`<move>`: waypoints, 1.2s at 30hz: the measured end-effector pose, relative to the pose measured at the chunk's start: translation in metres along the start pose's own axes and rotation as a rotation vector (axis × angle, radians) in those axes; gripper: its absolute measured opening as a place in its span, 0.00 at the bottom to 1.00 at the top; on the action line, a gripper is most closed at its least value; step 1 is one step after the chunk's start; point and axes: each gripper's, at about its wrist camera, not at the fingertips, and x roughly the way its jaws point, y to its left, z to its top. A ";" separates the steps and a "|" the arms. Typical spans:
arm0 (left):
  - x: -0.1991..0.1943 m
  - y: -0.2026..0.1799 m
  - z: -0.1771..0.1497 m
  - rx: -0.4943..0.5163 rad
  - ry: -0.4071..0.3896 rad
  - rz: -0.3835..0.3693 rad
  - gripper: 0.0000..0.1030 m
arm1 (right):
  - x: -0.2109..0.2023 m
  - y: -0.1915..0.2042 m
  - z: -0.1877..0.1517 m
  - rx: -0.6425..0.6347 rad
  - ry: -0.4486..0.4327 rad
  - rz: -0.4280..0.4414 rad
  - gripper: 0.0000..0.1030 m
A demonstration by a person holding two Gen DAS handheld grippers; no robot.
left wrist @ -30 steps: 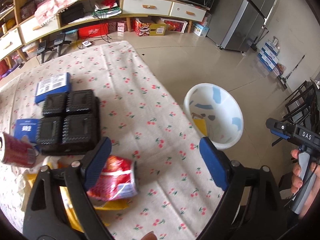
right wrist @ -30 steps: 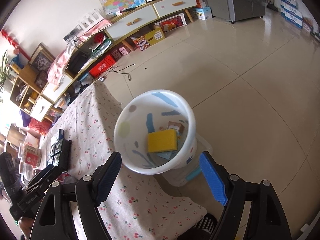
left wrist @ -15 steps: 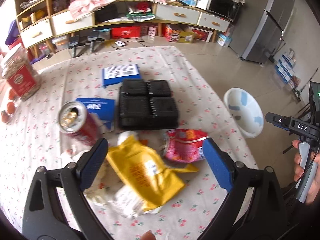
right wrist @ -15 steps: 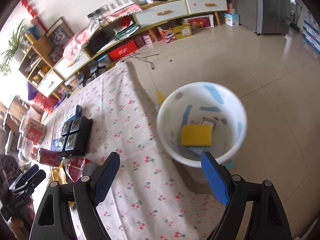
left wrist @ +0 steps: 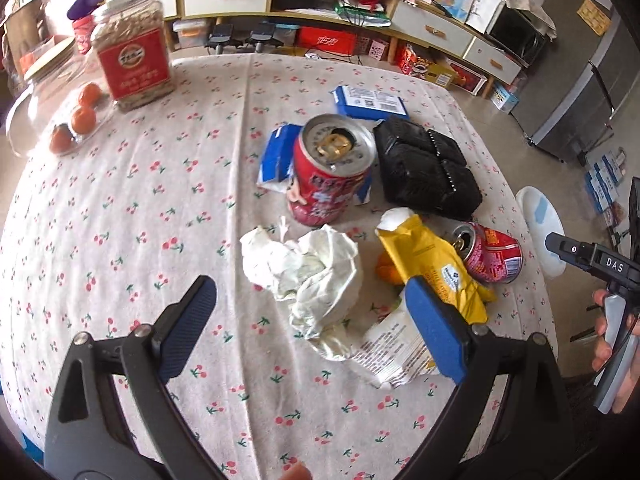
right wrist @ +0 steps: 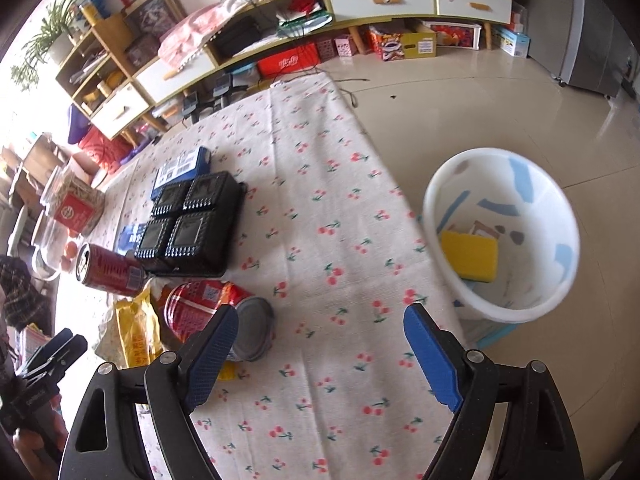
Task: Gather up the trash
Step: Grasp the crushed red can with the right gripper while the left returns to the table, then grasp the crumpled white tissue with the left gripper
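My left claw (left wrist: 308, 316) hangs apart over the tissue (left wrist: 316, 276) at frame centre, ready to straddle it; my right claw (right wrist: 320, 352), apart and empty, faces the bin (right wrist: 560, 216) at right.

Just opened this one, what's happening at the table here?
A person holds a gripper in each hand over a table littered with trash. The left gripper, open and empty, hangs above the crumpled tissue and yellow wrapper. The right gripper, also empty, is beside the tipped red can. The white bin already holds a yellow sponge.
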 end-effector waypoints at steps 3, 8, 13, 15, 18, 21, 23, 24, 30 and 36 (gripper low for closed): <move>0.000 0.012 -0.009 -0.028 0.010 -0.002 0.93 | 0.009 0.014 -0.001 -0.007 0.027 0.019 0.84; 0.003 0.024 -0.013 -0.061 0.028 -0.004 0.93 | 0.021 0.037 0.000 -0.032 0.048 0.036 0.84; 0.001 0.038 -0.013 -0.103 0.029 -0.008 0.93 | 0.037 0.058 0.002 -0.034 0.087 0.086 0.84; 0.000 0.042 -0.013 -0.113 0.026 -0.009 0.93 | 0.041 0.069 0.001 -0.048 0.094 0.094 0.84; 0.000 0.048 -0.016 -0.123 0.030 -0.007 0.92 | 0.047 0.084 0.000 -0.079 0.102 0.093 0.84; 0.002 0.051 -0.017 -0.129 0.038 -0.003 0.93 | 0.053 0.093 -0.001 -0.098 0.104 0.071 0.89; 0.002 0.053 -0.018 -0.134 0.040 -0.001 0.93 | 0.054 0.096 -0.001 -0.107 0.101 0.050 0.89; 0.002 0.054 -0.019 -0.135 0.041 -0.001 0.93 | 0.056 0.097 -0.002 -0.110 0.100 0.041 0.89; 0.005 0.049 -0.019 -0.124 0.043 -0.008 0.93 | 0.067 0.092 -0.002 -0.080 0.123 0.011 0.89; 0.011 0.034 -0.014 -0.080 0.019 -0.056 0.93 | 0.064 0.084 -0.002 -0.058 0.115 0.037 0.86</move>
